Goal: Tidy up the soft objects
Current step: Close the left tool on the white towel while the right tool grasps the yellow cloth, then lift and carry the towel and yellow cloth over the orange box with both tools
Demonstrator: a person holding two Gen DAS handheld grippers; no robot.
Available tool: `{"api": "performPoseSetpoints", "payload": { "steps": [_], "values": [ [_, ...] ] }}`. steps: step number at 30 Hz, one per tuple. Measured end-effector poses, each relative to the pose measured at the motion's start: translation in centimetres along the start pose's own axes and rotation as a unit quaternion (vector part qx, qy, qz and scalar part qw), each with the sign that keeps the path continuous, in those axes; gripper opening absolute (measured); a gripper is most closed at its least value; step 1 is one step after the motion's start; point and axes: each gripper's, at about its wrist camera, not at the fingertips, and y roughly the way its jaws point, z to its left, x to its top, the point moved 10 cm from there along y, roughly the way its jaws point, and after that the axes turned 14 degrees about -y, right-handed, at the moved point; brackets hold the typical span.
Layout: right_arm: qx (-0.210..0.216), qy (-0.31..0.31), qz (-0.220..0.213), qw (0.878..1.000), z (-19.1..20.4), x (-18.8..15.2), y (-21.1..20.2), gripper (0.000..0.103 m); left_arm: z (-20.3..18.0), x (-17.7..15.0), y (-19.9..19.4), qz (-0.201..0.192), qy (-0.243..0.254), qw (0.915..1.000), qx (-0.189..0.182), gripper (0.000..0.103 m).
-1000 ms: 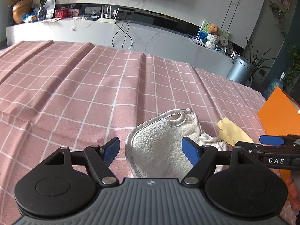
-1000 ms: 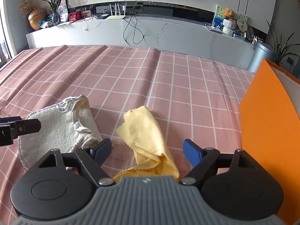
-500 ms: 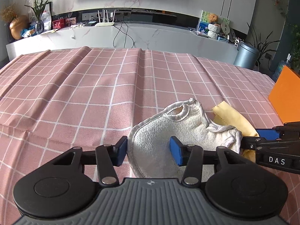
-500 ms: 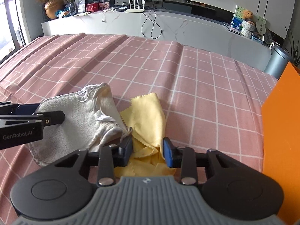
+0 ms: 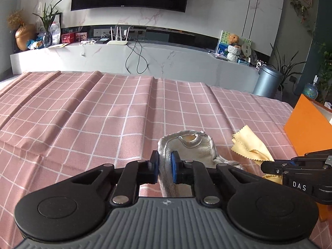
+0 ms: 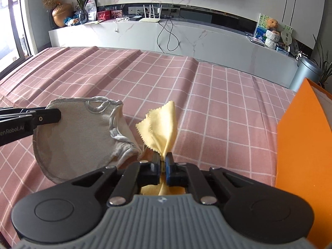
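Between each claw's pads: left claw [image 5: 165, 167] clamps grey cloth [image 5: 193, 149], right claw [image 6: 163, 167] seemingly yellow cloth [image 6: 160, 124].

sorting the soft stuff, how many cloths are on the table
2: the grey-white towel pinched by the left gripper, and the yellow cloth beside it, pinched by the right gripper. None visibly hidden.

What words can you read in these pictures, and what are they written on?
"DAS": on the right tongs, seen from the left camera.
"enRobot.AI", cut off at the frame edge: on the left tongs, seen from the right camera.
The TV logo and the shelf cards are too small to read.
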Motion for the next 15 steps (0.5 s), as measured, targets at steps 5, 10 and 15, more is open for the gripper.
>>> {"api": "performPoseSetpoints", "payload": {
  "steps": [5, 10, 15],
  "values": [
    [-0.006, 0.006, -0.019, 1.000, -0.7, 0.2, -2.4, 0.002, -1.7, 1.2, -1.3, -0.016, 0.001, 0.9997, -0.019, 0.013],
    [-0.009, 0.015, -0.048, 0.999, -1.8, 0.7, -5.7, 0.002, -3.7, 2.1, -3.2, -0.032, 0.010, 0.9986, -0.040, 0.012],
    [-0.016, 0.026, -0.081, 0.996, -2.8, 1.0, -9.2, 0.002, -5.8, 2.9, -5.1, -0.050, 0.022, 0.9967, -0.060, 0.012]
  ]
}}
